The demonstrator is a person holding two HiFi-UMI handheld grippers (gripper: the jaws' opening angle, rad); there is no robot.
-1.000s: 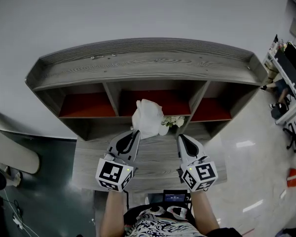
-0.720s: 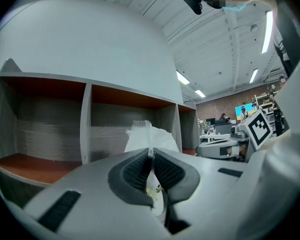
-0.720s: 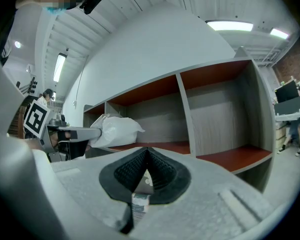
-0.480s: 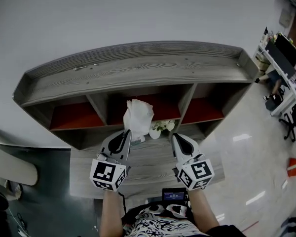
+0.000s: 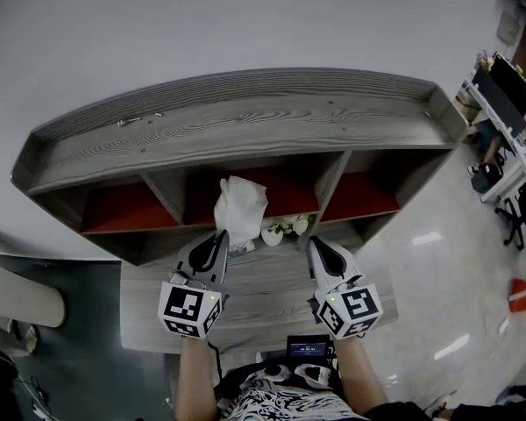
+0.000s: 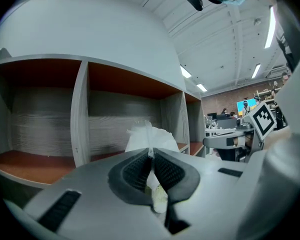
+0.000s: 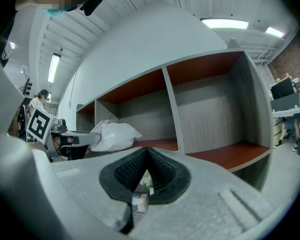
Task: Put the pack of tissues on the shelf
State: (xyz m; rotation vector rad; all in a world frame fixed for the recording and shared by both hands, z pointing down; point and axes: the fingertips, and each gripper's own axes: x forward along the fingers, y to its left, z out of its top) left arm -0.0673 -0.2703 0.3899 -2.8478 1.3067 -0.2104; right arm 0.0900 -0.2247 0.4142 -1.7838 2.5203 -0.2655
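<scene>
Holding: pack of tissues (image 5: pixel 239 207), pinched by its wrapper edge in left claw (image 5: pixel 221 237), level with shelf (image 5: pixel 245 134) middle bay for placing; right claw (image 5: pixel 316 245) closed, empty.

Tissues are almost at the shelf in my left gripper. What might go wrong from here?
The left gripper pinches the pack of tissues only by a thin edge of wrapper, so it might slip free. The small flower pot stands close beside the pack and may get knocked. The pack might catch a divider of the shelf going in.
</scene>
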